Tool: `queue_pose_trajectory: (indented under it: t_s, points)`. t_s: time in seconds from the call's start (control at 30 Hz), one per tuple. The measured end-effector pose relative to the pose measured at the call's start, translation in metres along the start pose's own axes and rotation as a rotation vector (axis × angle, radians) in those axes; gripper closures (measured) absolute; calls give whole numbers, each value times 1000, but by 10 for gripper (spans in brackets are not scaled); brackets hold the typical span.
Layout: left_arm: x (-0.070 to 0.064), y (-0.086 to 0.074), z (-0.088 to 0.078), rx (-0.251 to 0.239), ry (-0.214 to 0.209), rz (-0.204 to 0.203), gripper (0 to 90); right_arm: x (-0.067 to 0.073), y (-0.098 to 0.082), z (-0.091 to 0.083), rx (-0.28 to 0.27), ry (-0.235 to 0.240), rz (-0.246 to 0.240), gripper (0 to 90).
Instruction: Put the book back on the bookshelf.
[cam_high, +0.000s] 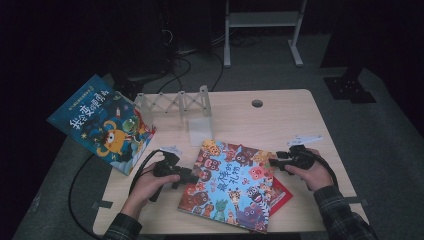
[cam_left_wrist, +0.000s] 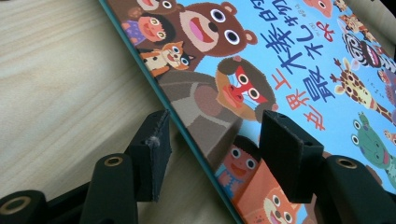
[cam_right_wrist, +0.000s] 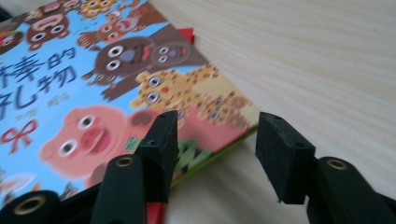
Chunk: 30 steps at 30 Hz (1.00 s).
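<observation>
Bench, one, pale wood, carrying the following.

Animal picture book, one, lying flat near the middle of the bench, its light-blue cover crowded with cartoon animals and facing up. A red book, one, is lying beneath it, only its right corner peeking out.

Blue picture book, one, is leaning tilted at the far left of the bench, its lower corner near the bench's left edge.

Clear expanding rack, one, is standing at the far side of the bench, with a pale translucent panel just in front of it.

Left tongs, one pair, are being held in the person's left hand at the left edge of the animal picture book. In the left gripper view the tongs are standing apart, straddling the book's edge: one pad is over bare bench, the other over the cover. Neither is pressing on the book.

Right tongs, one pair, are being held in the right hand at the book's far right corner. In the right gripper view these tongs are standing apart, one pad over the cover, the other over bare bench, the corner between them unclamped.

Small white labels, two, are lying on the bench: one far of the right hand, one far of the left.
</observation>
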<state>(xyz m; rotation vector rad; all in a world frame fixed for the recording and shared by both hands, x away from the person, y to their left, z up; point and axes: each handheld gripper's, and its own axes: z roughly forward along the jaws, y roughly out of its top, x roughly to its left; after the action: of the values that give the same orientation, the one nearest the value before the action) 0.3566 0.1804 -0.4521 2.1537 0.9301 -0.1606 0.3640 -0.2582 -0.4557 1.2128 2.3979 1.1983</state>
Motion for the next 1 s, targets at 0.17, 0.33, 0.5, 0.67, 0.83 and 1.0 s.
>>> queue_pose_trajectory:
  t_s: [0.17, 0.33, 0.5, 0.67, 0.83, 1.0]
  points:
    - [-1, 0, 1, 4, -9, 3, 425, 5, -7, -4, 20, 61, 52, 487]
    - [-3, 0, 0, 12, -9, -4, 438, 8, -5, 0, 25, 76, 63, 480]
    - [-5, -3, -1, 29, -30, -3, 451, 4, 0, 6, 15, 74, 63, 477]
    - [-2, -4, 1, 9, -25, -16, 413, 3, 3, 11, 7, 83, 58, 469]
    - [0, -5, 2, -2, -30, -34, 398, 5, 1, 9, 12, 94, 59, 458]
    - [0, -5, 3, -8, -33, -37, 388, 16, -7, 2, 28, 124, 30, 444]
